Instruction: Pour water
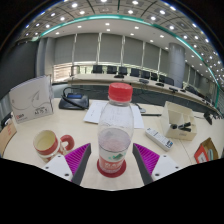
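A clear plastic bottle (114,135) with a red cap (120,93) and a red-and-green label stands upright on a red coaster (112,168) on the pale table (60,168). It sits between the fingers of my gripper (112,152), which is open: a narrow gap shows between the bottle and each purple pad (75,158). To the left of the bottle, just beyond the left finger, a cream cup (47,145) with a red rim and handle rests on the table.
Behind the cup stand a white box (30,98) and a black bag (73,99). Papers (98,113) lie behind the bottle. To the right are a white open box (181,120), a flat white device (158,137) and an orange packet (205,151). Chairs line the far side.
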Motion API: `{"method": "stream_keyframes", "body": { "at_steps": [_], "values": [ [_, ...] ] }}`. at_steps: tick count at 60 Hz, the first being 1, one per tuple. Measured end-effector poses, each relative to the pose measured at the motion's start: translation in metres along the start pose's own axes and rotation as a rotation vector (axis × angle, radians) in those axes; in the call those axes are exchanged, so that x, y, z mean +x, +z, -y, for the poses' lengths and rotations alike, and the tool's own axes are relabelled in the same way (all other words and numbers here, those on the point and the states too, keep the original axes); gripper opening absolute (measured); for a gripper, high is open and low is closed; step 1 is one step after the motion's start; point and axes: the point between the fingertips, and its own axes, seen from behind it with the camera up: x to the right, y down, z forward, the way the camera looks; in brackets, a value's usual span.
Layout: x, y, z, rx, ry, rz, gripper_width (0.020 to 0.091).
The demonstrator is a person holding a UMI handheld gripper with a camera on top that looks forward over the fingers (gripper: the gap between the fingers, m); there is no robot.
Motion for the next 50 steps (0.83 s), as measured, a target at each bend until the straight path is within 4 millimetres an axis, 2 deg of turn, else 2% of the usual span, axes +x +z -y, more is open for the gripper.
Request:
{"method": "stream_keyframes", "body": {
  "at_steps": [6,11,23,30,40,50],
  "values": [
    [-0.011,-0.037,0.007,-0.033,0.011,-0.016,0.0855],
    [-0.019,-0.077,0.012,-0.09,0.032,-0.05,0.0854],
    [-0.052,-0.178,0.018,-0.158,0.03,-0.125,0.0859],
    [-0.071,-0.224,0.023,-0.139,0.017,-0.133,0.0859],
    [-0.087,-0.263,0.009,-0.161,0.024,-0.142,0.0861],
    [-0.099,-0.276,0.0,-0.164,0.015,-0.13,0.0861]
  ]
}}
